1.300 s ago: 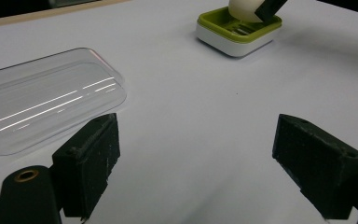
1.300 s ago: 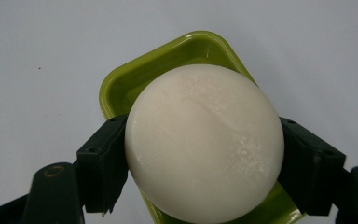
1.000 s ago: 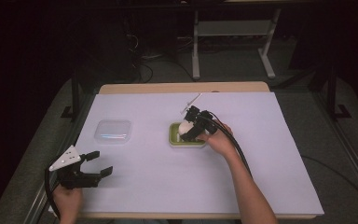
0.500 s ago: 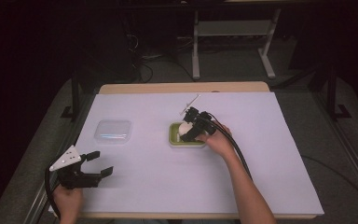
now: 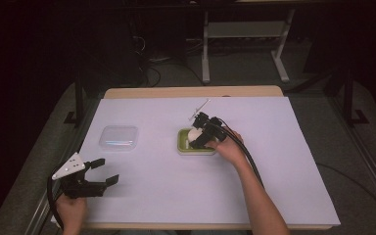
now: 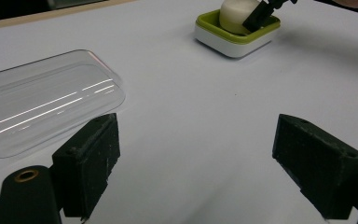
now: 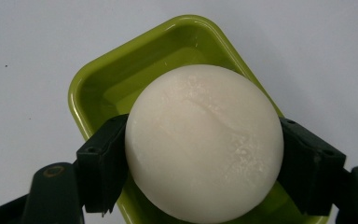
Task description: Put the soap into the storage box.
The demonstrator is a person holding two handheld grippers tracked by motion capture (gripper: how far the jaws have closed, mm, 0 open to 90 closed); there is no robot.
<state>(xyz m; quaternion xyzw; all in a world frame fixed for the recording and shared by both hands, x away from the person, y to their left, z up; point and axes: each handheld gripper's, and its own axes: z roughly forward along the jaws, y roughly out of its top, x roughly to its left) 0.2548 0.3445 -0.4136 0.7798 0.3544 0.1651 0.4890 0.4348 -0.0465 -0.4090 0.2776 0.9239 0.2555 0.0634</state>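
Right gripper view shows the right gripper (image 7: 204,154) clenched on the soap bar (image 7: 204,140), one black jaw pressed to each side of it, over the green soap dish (image 7: 121,79). To do this step well, the person should hold the squeeze even and move straight, since the rounded sides could slip. The bar is creamy white, domed and smooth, with a faint crease across its top. Near the table's front left corner, the left gripper (image 5: 97,172) rests with jaws spread, just short of the clear plastic lid (image 6: 42,105).
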